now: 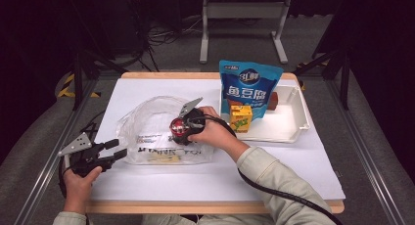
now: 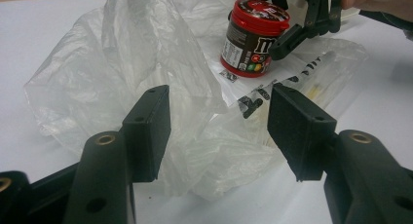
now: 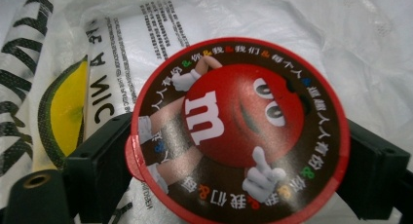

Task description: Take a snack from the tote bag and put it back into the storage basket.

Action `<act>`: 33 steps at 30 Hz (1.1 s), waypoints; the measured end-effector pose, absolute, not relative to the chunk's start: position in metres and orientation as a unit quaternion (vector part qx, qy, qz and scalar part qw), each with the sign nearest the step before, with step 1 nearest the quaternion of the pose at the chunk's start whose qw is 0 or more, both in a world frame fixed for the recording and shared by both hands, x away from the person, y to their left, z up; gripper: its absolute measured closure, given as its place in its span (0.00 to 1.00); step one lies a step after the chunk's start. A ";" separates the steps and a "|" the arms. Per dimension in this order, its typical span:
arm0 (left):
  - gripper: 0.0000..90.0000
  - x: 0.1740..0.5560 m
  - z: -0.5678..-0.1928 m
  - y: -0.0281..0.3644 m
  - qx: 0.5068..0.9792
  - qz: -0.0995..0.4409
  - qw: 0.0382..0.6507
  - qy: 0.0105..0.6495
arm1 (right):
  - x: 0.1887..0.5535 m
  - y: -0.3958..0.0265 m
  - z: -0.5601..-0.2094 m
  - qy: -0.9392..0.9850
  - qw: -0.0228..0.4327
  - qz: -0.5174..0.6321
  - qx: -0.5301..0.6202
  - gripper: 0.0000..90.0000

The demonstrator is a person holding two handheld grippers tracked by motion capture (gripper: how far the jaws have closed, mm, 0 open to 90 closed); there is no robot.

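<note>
The right gripper (image 1: 182,129) grasps the red-lidded candy jar (image 2: 253,36) from above, its jaws bearing on either side of the jar just under the lid, as the right gripper view confirms with the lid (image 3: 241,131) set squarely between them. The jar stands upright on the printed panel of the clear plastic bag (image 1: 156,132), which lies crumpled on the white sheet covering the desk (image 1: 220,205). The overhead grip appears chosen to keep the jar vertical while it is set onto or into the bag. The left gripper (image 1: 113,150) is released, its jaws standing wide with nothing between them, level and aimed at the bag's near edge, seemingly ready to pinch the film and hold the mouth open. A white tray (image 1: 298,112) at the far right holds a blue pouch (image 1: 249,85) and a yellow carton (image 1: 241,118), well apart from the work.
</note>
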State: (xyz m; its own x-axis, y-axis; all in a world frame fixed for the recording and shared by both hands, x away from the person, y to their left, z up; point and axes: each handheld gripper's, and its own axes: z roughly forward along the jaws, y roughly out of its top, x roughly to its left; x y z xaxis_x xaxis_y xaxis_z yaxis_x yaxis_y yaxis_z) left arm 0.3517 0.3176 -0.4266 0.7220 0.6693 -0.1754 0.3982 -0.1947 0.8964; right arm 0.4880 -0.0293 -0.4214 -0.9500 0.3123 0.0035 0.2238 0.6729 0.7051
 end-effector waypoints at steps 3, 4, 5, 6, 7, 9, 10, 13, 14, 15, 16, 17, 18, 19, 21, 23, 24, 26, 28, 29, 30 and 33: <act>0.47 0.352 -0.427 0.318 0.762 0.128 0.529 0.350 | 0.488 -0.028 -0.424 0.917 0.062 0.367 0.141 0.21; 0.47 0.352 -0.427 0.318 0.762 0.128 0.529 0.350 | 0.488 -0.028 -0.424 0.920 0.065 0.361 0.137 0.24; 0.47 0.352 -0.427 0.318 0.762 0.128 0.529 0.351 | 0.488 -0.028 -0.424 0.921 0.067 0.359 0.136 0.25; 0.47 0.352 -0.427 0.318 0.762 0.128 0.530 0.351 | 0.487 -0.027 -0.424 0.921 0.070 0.358 0.136 0.28; 0.47 0.352 -0.427 0.318 0.762 0.128 0.529 0.351 | 0.488 -0.028 -0.424 0.922 0.076 0.355 0.134 0.28; 0.47 0.352 -0.427 0.319 0.762 0.128 0.529 0.351 | 0.488 -0.028 -0.423 0.922 0.075 0.354 0.134 0.28; 0.47 0.352 -0.427 0.319 0.761 0.128 0.530 0.351 | 0.487 -0.027 -0.423 0.923 0.075 0.354 0.135 0.28; 0.47 0.352 -0.427 0.319 0.761 0.129 0.530 0.351 | 0.487 -0.027 -0.423 0.923 0.075 0.352 0.134 0.28; 0.47 0.352 -0.427 0.319 0.761 0.128 0.530 0.351 | 0.487 -0.027 -0.422 0.924 0.076 0.351 0.132 0.29; 0.47 0.352 -0.427 0.319 0.761 0.129 0.529 0.351 | 0.487 -0.027 -0.422 0.924 0.077 0.351 0.131 0.28; 0.47 0.352 -0.427 0.318 0.761 0.128 0.530 0.353 | 0.486 -0.027 -0.422 0.925 0.077 0.349 0.129 0.29; 0.47 0.352 -0.427 0.319 0.761 0.129 0.530 0.352 | 0.486 -0.027 -0.421 0.926 0.077 0.348 0.128 0.29; 0.47 0.352 -0.427 0.319 0.761 0.129 0.530 0.352 | 0.485 -0.027 -0.420 0.926 0.077 0.346 0.128 0.29; 0.47 0.352 -0.427 0.319 0.761 0.129 0.530 0.351 | 0.485 -0.027 -0.419 0.926 0.077 0.347 0.128 0.29; 0.47 0.352 -0.427 0.319 0.761 0.129 0.530 0.351 | 0.484 -0.027 -0.415 0.924 0.077 0.352 0.126 0.29; 0.47 0.352 -0.427 0.319 0.761 0.130 0.529 0.351 | 0.483 -0.027 -0.411 0.924 0.079 0.352 0.123 0.29; 0.47 0.352 -0.427 0.319 0.761 0.130 0.530 0.351 | 0.482 -0.027 -0.408 0.924 0.079 0.354 0.121 0.29; 0.47 0.352 -0.427 0.318 0.761 0.130 0.530 0.351 | 0.481 -0.027 -0.404 0.923 0.079 0.356 0.118 0.29; 0.47 0.352 -0.427 0.318 0.760 0.131 0.531 0.352 | 0.479 -0.027 -0.400 0.923 0.078 0.359 0.117 0.29; 0.47 0.352 -0.427 0.318 0.760 0.131 0.531 0.352 | 0.479 -0.027 -0.400 0.923 0.078 0.359 0.117 0.29; 0.47 0.352 -0.427 0.318 0.760 0.131 0.531 0.352 | 0.478 -0.027 -0.397 0.922 0.077 0.361 0.115 0.29; 0.47 0.352 -0.426 0.318 0.759 0.131 0.532 0.351 | 0.476 -0.026 -0.390 0.922 0.079 0.364 0.109 0.29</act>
State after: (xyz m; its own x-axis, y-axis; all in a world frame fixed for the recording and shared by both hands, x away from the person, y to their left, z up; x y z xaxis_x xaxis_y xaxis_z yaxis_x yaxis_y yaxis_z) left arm 0.3520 0.3181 -0.4264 0.7188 0.6731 -0.1741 0.3940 -0.1880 0.8997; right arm 0.4756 -0.0263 -0.3904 -0.9637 0.2588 -0.0659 0.1440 0.7114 0.6879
